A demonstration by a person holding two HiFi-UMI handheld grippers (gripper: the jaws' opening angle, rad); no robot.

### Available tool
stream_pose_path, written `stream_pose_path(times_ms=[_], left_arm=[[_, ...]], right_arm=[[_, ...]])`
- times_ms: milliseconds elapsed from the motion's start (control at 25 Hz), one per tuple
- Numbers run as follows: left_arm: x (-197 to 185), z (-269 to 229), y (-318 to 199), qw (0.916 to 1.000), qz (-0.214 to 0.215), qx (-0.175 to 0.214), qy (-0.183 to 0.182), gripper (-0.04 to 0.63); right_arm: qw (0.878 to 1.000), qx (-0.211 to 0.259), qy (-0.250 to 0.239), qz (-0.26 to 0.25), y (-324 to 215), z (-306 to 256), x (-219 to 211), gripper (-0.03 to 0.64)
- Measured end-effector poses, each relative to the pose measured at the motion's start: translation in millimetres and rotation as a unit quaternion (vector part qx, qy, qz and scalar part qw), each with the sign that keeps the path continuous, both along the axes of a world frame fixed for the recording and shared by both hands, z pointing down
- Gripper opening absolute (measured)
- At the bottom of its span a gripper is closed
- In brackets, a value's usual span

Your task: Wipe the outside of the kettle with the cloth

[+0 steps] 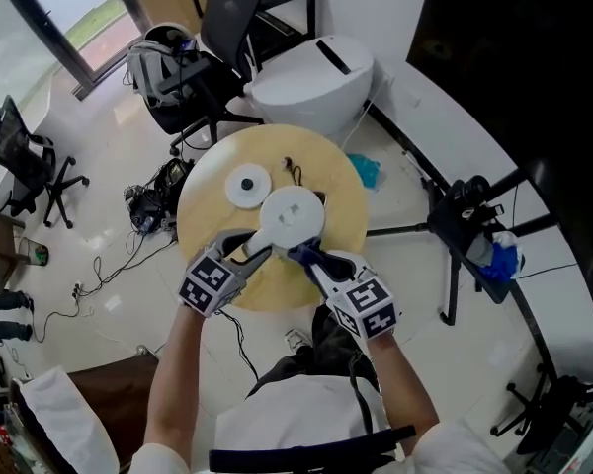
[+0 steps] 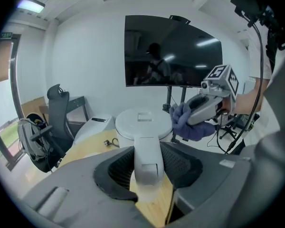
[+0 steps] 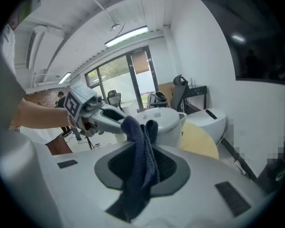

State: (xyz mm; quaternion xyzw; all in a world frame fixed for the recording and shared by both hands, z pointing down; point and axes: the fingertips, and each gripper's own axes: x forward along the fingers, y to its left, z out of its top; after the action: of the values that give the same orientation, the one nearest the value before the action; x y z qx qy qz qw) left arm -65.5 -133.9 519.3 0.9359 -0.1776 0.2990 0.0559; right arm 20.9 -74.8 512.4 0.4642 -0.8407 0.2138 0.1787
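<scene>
Your left gripper (image 1: 257, 256) clamps the kettle handle (image 2: 147, 151); right gripper (image 1: 304, 258) pinches the cloth (image 3: 141, 151). Hard wiping may twist the handle free.

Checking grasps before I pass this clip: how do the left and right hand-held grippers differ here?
The left hand-held gripper is closed on the handle of the white kettle; the right hand-held gripper is closed on a dark blue cloth. The left one's load is rigid; the right one's is soft, bunched past its tips. Both point toward the kettle.
</scene>
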Motion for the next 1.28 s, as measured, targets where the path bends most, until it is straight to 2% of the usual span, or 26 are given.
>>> stream_pose_path(times_ms=[120,320,600,720,880,1000,1080,1120,1200,1280], left_arm=[[-1.0,-1.5,1.3,1.0000,0.006,-0.002,-0.003,0.170],[-10.5,-4.2,-1.0,0.9999,0.009,-0.006,-0.007,0.172],[-8.9,-2.1,-3.3,0.9995,0.023,-0.011,-0.018,0.172],[-10.2,-1.0,-3.1,0.9992,0.030,-0.014,-0.023,0.172],[-10.0,0.8,-4.0,0.9988,0.037,-0.015,-0.026,0.172],[-11.2,-0.1,-4.6,0.9988,0.037,-0.015,-0.029,0.170],[-10.8,0.5,-4.0,0.9987,0.037,-0.018,-0.030,0.170],[-11.1,1.0,-3.7,0.9987,0.037,-0.019,-0.030,0.172],[-10.5,0.0,-3.6,0.9985,0.041,-0.019,-0.031,0.170],[-9.5,-0.7,-3.6,0.9982,0.046,-0.018,-0.033,0.172]], right_arm=[[0.998,-0.051,0.006,0.024,3.5,49.1,3.1,0.083],[0.990,-0.126,-0.019,0.054,-3.2,121.6,-5.1,0.083],[0.975,-0.207,0.022,0.071,-3.9,201.6,6.0,0.083],[0.976,-0.201,0.041,0.076,-6.1,198.3,13.3,0.083],[0.988,-0.120,0.042,0.089,-12.3,142.1,31.0,0.083],[0.993,-0.062,-0.009,0.104,-14.1,71.9,39.0,0.082],[0.987,-0.030,-0.088,0.131,-16.8,30.6,48.8,0.083],[0.979,-0.020,-0.141,0.148,-18.7,14.6,54.4,0.083],[0.953,-0.012,-0.248,0.176,-23.1,-6.3,62.8,0.083],[0.930,-0.013,-0.316,0.186,-27.5,-12.1,64.7,0.083]])
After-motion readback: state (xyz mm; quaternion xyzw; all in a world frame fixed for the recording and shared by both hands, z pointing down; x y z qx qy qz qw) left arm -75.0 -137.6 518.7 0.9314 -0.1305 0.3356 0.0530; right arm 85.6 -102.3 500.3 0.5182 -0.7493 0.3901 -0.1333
